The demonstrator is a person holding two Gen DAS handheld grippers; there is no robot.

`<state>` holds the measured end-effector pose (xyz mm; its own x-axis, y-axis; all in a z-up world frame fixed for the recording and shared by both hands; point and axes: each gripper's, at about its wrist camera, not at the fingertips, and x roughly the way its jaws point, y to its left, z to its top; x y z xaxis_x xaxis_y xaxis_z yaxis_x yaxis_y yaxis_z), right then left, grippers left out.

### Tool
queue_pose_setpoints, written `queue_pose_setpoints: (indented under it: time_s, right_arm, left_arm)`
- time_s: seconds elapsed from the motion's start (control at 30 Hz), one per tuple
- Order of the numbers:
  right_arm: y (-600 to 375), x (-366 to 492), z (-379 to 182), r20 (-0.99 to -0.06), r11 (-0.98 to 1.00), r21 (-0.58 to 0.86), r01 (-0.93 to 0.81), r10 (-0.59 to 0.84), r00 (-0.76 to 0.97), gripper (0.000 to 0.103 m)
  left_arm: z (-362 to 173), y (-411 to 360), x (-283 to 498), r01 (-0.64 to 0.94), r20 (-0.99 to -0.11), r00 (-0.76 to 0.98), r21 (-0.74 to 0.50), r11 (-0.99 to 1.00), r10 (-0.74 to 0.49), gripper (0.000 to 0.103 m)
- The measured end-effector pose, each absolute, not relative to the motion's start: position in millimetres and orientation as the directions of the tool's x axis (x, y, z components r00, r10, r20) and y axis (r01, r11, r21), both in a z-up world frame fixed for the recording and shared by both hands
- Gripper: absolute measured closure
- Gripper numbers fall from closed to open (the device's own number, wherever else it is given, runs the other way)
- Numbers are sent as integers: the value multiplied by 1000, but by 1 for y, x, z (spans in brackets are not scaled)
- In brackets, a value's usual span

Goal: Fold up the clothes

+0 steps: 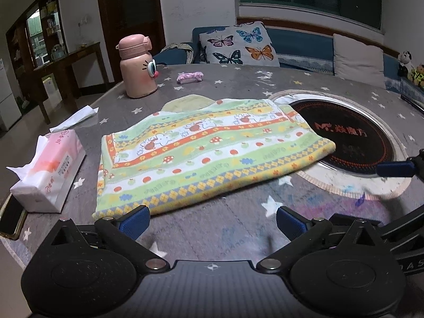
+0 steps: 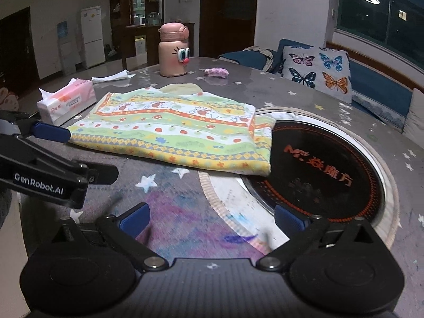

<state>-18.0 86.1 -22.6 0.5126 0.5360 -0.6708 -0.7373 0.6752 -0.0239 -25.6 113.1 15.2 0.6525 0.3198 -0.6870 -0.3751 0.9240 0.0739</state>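
Observation:
A folded cloth [image 1: 206,151] with green, yellow and orange stripes and mushroom prints lies flat on the star-patterned table [image 1: 238,84]. Its right end overlaps the round black hotplate [image 1: 352,143]. My left gripper [image 1: 212,217] stands open just short of the cloth's near edge, nothing between its blue pads. In the right wrist view the same cloth [image 2: 180,129] lies ahead and to the left. My right gripper [image 2: 212,217] is open over bare tablecloth, short of the cloth's near right corner. A blue fingertip [image 2: 51,132] of the left gripper touches the cloth's near left corner.
A pink tissue pack [image 1: 50,169] sits left of the cloth, with a loose tissue [image 1: 79,118] behind it. A pink cartoon bottle [image 1: 137,66] and a small pink bundle [image 1: 189,76] stand at the back. A phone [image 1: 10,220] lies at the table's left edge. A sofa with a butterfly cushion [image 1: 238,43] is beyond.

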Motion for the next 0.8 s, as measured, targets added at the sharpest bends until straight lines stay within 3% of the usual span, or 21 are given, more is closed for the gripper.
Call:
queue_pose_setpoints:
  time_s: [0.8]
  right_arm:
    - [56,-39,-22,-648,728,17,-685,530,547,0]
  left_arm:
    - [12,81,-39,-369,-685,649,98,924,332,0]
